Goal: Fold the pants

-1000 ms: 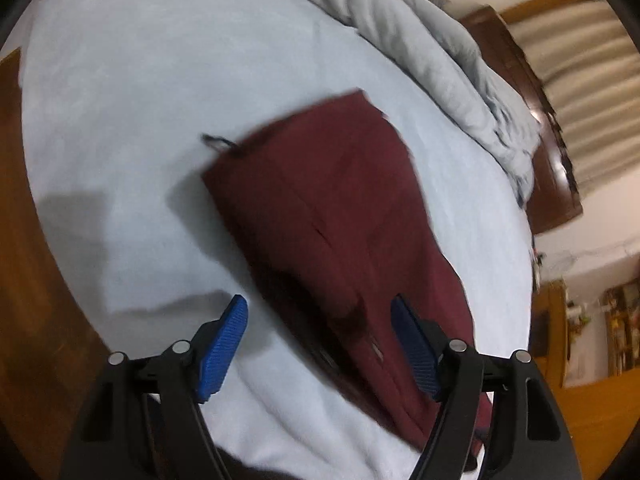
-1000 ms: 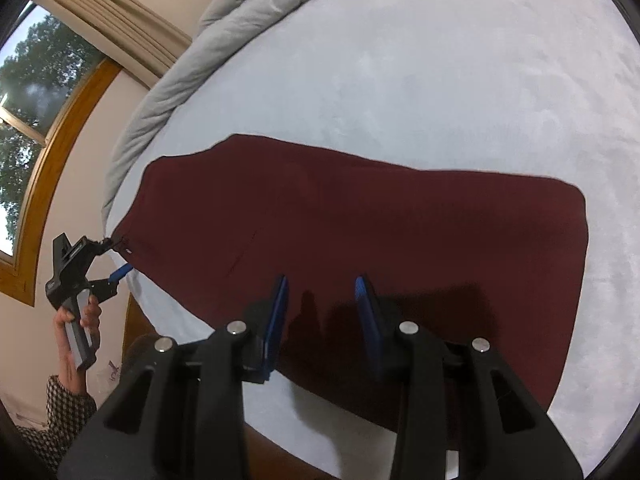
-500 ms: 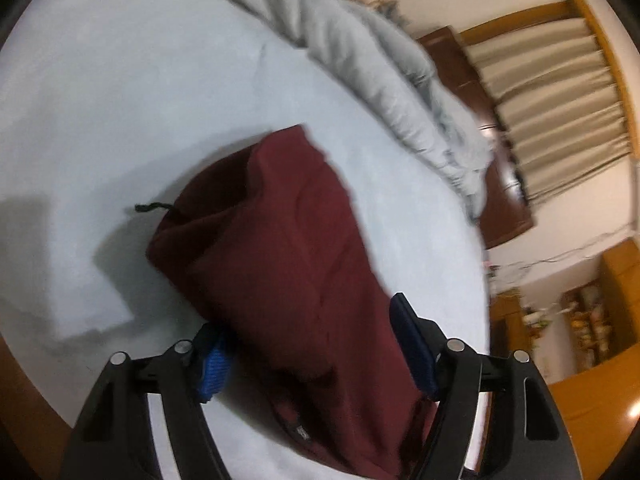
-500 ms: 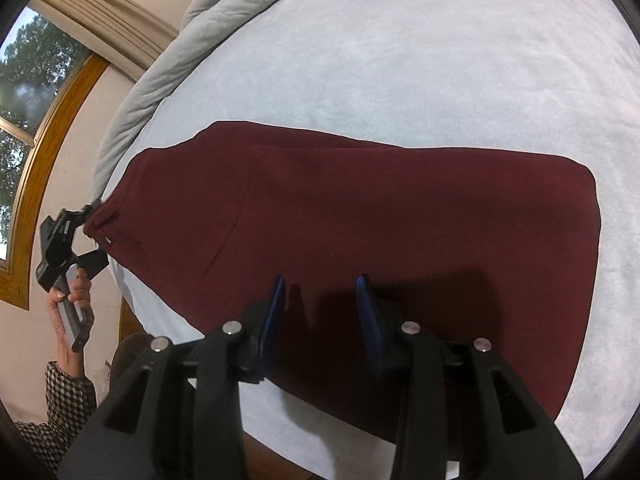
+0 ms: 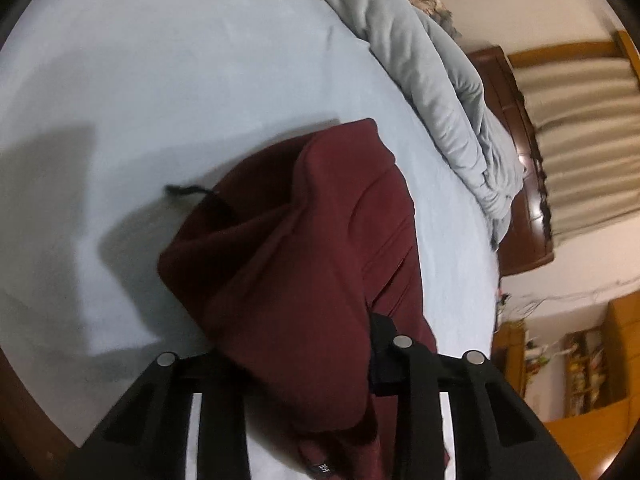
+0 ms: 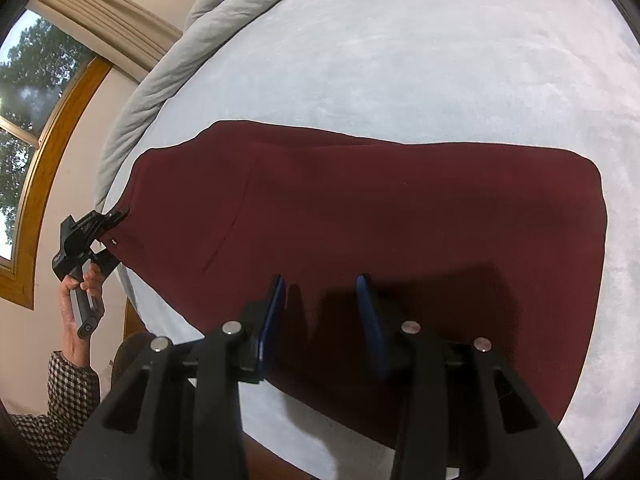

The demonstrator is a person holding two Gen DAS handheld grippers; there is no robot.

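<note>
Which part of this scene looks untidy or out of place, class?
The maroon pants mostly lie flat on the bed sheet, but the end in the left tool is bunched into thick folds, with a dark drawstring trailing out.

Matt maroon cloth pants (image 6: 400, 216), seemingly fleece

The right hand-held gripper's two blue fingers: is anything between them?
No. In the right wrist view the right hand-held gripper stands open above the pants, which lie flat below the gap, ungripped.
</note>
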